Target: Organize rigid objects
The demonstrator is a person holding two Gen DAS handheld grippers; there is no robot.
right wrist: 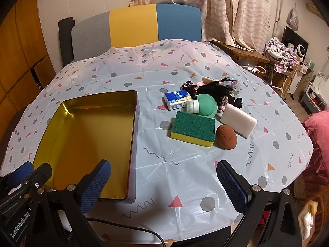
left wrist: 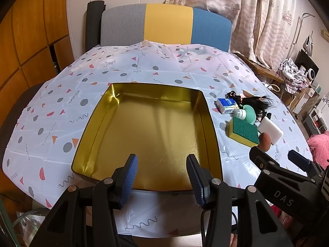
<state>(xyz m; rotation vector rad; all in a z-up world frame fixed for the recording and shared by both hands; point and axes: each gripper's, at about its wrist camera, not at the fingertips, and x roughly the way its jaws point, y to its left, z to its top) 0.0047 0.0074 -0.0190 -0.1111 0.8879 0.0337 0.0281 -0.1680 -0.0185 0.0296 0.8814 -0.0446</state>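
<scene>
An empty gold tin tray (left wrist: pixel 98 127) (right wrist: pixel 61 113) lies on the patterned tablecloth. To its right sits a cluster: a green-and-yellow sponge (right wrist: pixel 193 128) (left wrist: pixel 244 131), a brown egg-shaped sponge (right wrist: pixel 226 136) (left wrist: pixel 265 142), a white soap bar (right wrist: pixel 238 122) (left wrist: pixel 270 129), a blue-and-white carton (right wrist: pixel 177 99) (left wrist: pixel 227 105), a green round bottle with a white cap (right wrist: pixel 206 105) (left wrist: pixel 247 114), and black hair pieces with ties (right wrist: pixel 216 88). My left gripper (left wrist: pixel 162 175) hangs open over the tray's near edge, holding nothing. My right gripper (right wrist: pixel 163 181) stands wide open above bare cloth, short of the sponge.
A grey, yellow and blue chair back (left wrist: pixel 166 25) stands behind the round table (right wrist: pixel 185 210). Wooden cabinets (left wrist: pixel 30 47) line the left wall. Curtains, a side table and cluttered shelves (right wrist: pixel 287 57) fill the right. A black cable (right wrist: pixel 133 229) runs under my right gripper.
</scene>
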